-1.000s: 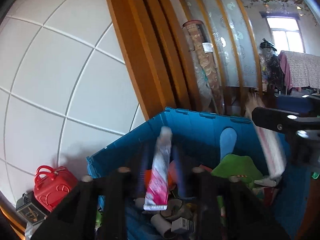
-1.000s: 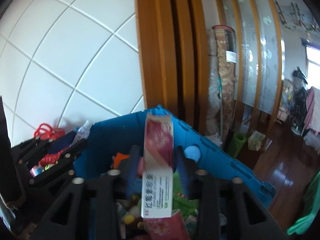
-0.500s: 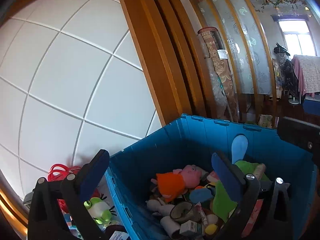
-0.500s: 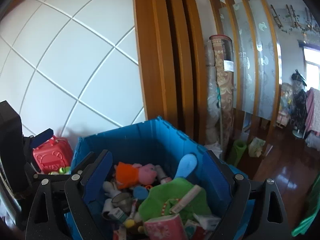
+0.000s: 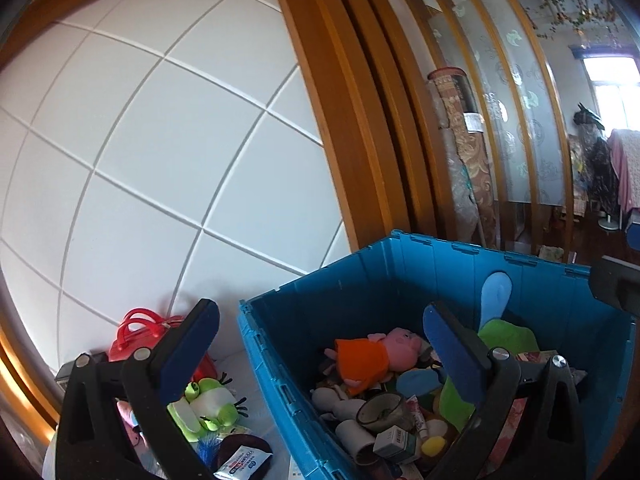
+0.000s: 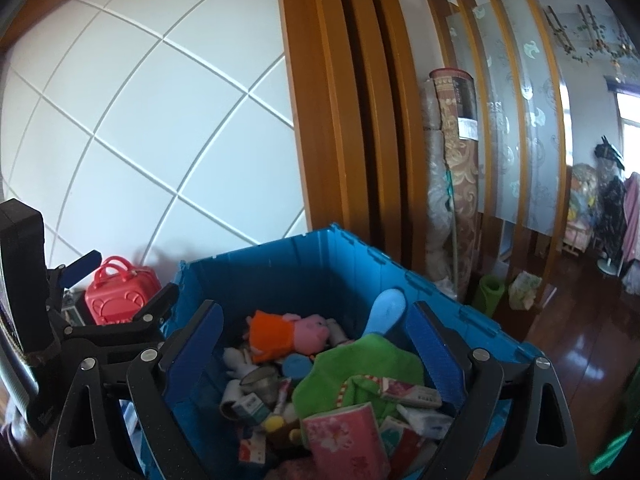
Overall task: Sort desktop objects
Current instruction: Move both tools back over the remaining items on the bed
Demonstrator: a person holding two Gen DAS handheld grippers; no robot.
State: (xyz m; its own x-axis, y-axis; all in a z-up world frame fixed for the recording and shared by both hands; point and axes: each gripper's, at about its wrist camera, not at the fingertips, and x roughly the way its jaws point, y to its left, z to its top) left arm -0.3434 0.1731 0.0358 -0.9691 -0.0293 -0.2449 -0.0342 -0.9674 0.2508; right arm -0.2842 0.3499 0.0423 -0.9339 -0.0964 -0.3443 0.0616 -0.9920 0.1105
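Note:
A blue plastic crate holds several toys and packets, among them a pink pig plush in an orange dress, a green cloth and a pink flowered box lying near the front. My left gripper is open over the crate's left wall with nothing between its fingers; it also shows in the right wrist view. My right gripper stands open above the crate's contents, holding nothing.
Left of the crate sit a red toy case, a green frog toy and a small white packet. A white tiled wall and wooden frame rise behind. Rolled carpets stand at the right.
Both grippers have opened. The pink-and-white tube has left the left one and the pink box has left the right one; the box now lies in the crate. Both views have shifted sideways.

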